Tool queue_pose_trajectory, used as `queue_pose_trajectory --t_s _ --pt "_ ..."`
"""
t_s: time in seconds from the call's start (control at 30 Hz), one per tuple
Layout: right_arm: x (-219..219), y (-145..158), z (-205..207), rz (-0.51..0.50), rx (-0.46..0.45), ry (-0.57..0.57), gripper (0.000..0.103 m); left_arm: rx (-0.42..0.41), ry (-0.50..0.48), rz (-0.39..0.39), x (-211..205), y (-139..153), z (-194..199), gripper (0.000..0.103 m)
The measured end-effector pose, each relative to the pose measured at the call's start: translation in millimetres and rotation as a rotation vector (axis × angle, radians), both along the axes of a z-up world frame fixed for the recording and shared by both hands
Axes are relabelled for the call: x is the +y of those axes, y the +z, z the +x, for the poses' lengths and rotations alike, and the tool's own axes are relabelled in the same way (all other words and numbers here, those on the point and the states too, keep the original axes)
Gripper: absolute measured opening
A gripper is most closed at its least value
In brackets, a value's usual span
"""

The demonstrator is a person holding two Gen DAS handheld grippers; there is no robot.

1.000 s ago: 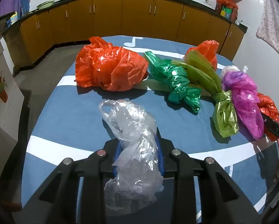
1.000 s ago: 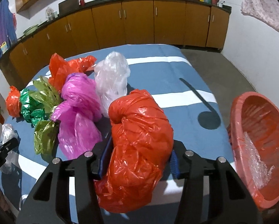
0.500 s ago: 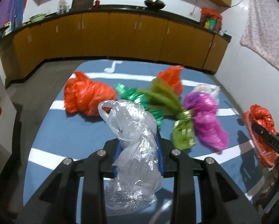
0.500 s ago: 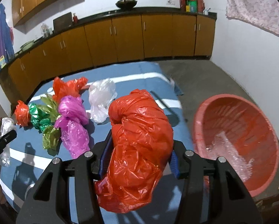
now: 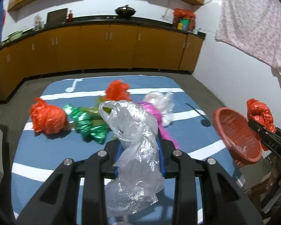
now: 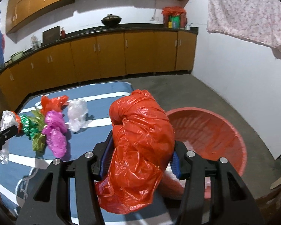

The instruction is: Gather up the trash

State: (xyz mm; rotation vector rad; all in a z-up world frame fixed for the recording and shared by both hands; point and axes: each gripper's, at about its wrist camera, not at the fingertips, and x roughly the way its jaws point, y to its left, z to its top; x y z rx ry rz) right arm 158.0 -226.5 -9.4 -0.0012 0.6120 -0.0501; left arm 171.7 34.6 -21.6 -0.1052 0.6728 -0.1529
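My left gripper (image 5: 140,157) is shut on a clear plastic bag (image 5: 134,150) and holds it high above the blue mat (image 5: 46,150). My right gripper (image 6: 140,161) is shut on a red plastic bag (image 6: 138,148), held over the near rim of the red basin (image 6: 215,131). The basin (image 5: 236,135) and the right gripper with its red bag (image 5: 260,116) also show in the left wrist view. On the mat lie a red bag (image 5: 46,118), a green bag (image 5: 88,125), another red bag (image 5: 118,91), a pink bag (image 6: 56,131) and a whitish bag (image 6: 77,114).
The mat (image 6: 103,120) lies on a concrete floor (image 6: 178,90). Orange cabinets (image 5: 103,48) run along the back wall. A floral cloth (image 6: 249,15) hangs on the white wall at the right. An olive-green bag (image 6: 38,142) lies beside the pink one.
Both grippers have risen and swung right with their bags. The basin has come into the left wrist view. The right gripper's red bag is now over the basin's near rim.
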Motion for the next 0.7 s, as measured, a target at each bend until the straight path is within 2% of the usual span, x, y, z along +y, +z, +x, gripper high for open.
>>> queue_pose_trajectory --t_s 0.4,0.7 --pt "-43.7 -7.9 -11.8 -0.009 0.002 -0.112 0.052 -0.011 -0.141 0.007 -63.9 4.5 7.1 0.031" --pt "-67.2 -12.4 -16.8 0.005 0.003 -0.167 0.052 -0.002 -0.205 0.002 -92.6 2.6 15.2 0.031"
